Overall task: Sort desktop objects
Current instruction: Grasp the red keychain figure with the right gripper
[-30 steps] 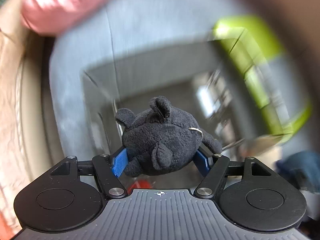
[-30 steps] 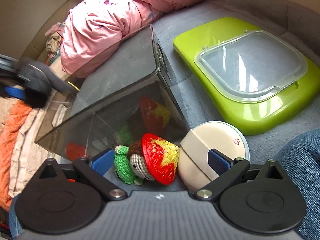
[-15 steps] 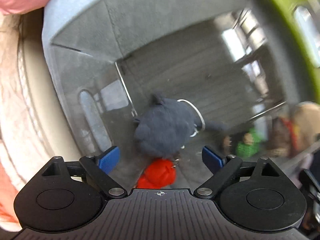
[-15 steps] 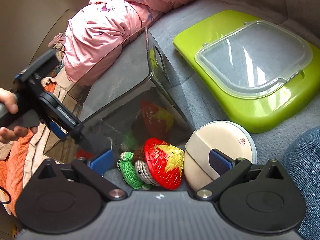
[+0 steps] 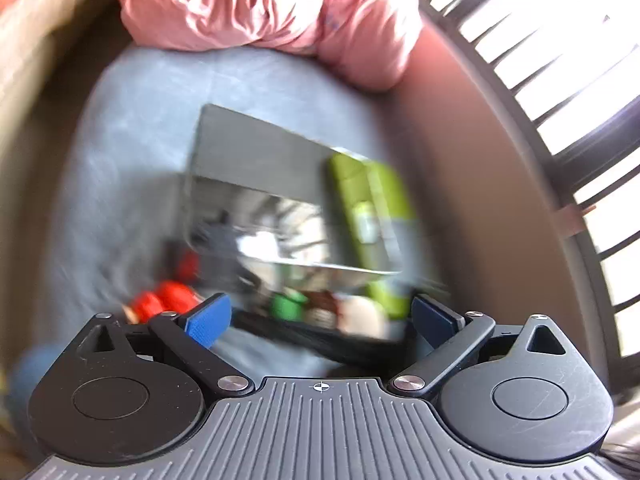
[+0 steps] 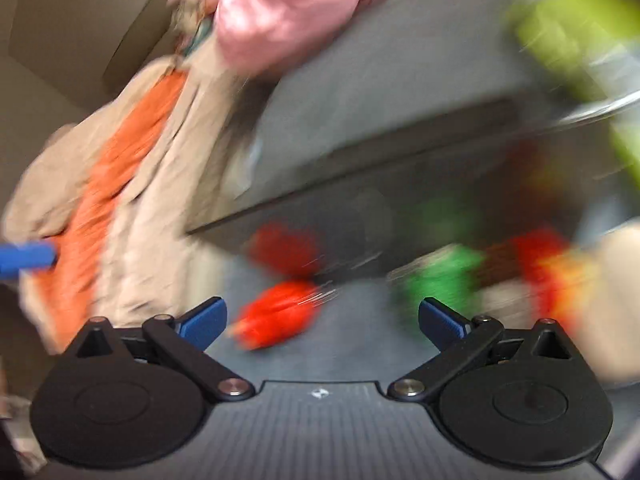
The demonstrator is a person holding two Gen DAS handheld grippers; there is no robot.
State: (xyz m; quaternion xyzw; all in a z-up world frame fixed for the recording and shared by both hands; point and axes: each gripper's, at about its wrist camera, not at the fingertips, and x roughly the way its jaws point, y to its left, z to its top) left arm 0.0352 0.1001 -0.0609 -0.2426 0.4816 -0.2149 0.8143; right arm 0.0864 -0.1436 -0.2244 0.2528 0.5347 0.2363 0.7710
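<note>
Both views are blurred by motion. The smoky clear storage box stands on the grey cushion; a dark shape inside it looks like the dark grey plush. My left gripper is open and empty, well back from the box. A small red toy lies outside the box near its left corner. My right gripper is open and empty, with that red toy just ahead between its fingers. A green and red crochet doll and a cream round case lie to the right.
A lime green lid lies beyond the box. Pink bedding is piled at the back. Orange and beige cloth lies left of the box. A window with bars is at the right.
My left gripper let go of the dark plush into the box, opened, and pulled back and up. My right gripper swung left, from the crochet doll and round case to the red toy.
</note>
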